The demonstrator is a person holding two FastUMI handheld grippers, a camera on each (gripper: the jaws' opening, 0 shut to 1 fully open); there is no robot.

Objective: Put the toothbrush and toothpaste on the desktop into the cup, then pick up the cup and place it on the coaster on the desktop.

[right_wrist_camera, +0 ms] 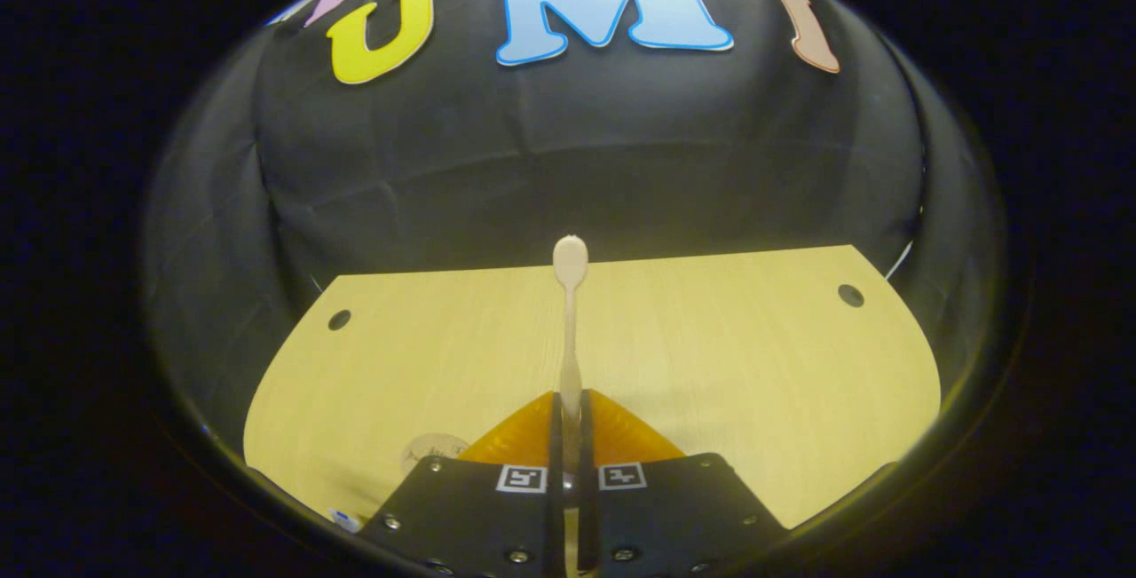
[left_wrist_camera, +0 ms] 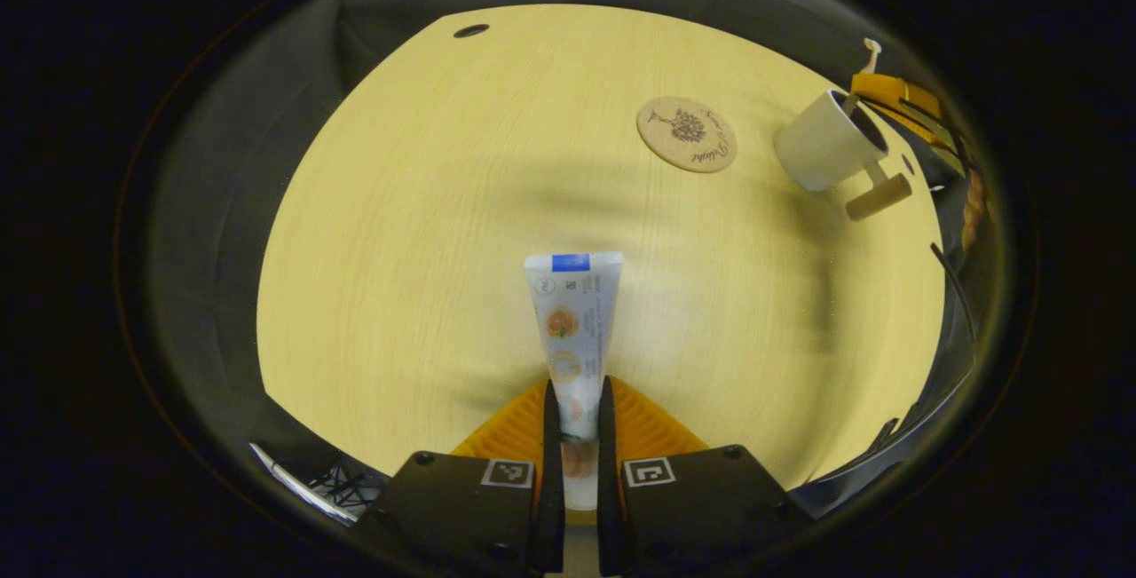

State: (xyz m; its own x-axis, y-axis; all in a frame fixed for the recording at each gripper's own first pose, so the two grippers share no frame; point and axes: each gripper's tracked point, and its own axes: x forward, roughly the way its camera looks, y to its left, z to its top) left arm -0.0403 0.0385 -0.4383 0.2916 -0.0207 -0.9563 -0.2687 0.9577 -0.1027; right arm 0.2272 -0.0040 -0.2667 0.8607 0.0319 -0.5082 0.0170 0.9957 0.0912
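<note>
My left gripper (left_wrist_camera: pixel 575 405) is shut on a white toothpaste tube (left_wrist_camera: pixel 574 320), whose flat crimped end points away from me over the pale wooden desktop (left_wrist_camera: pixel 426 232). A round cork coaster (left_wrist_camera: pixel 686 134) lies further off, with a white cup (left_wrist_camera: pixel 825 152) with a wooden handle to its right. The toothbrush (left_wrist_camera: pixel 871 52) rises beside the cup's mouth, next to the other gripper's orange parts (left_wrist_camera: pixel 892 94). In the right gripper view my right gripper (right_wrist_camera: pixel 570 405) is shut on the toothbrush (right_wrist_camera: pixel 570 312), head pointing away. The coaster (right_wrist_camera: pixel 433 452) peeks out low on the left.
The desktop has a round cable hole (left_wrist_camera: pixel 470 30) at a far corner, and two such holes (right_wrist_camera: pixel 339 320) (right_wrist_camera: pixel 850 295) show in the right gripper view. Black cloth walls the booth behind the desk. Some cables (left_wrist_camera: pixel 342 480) hang past the near left edge.
</note>
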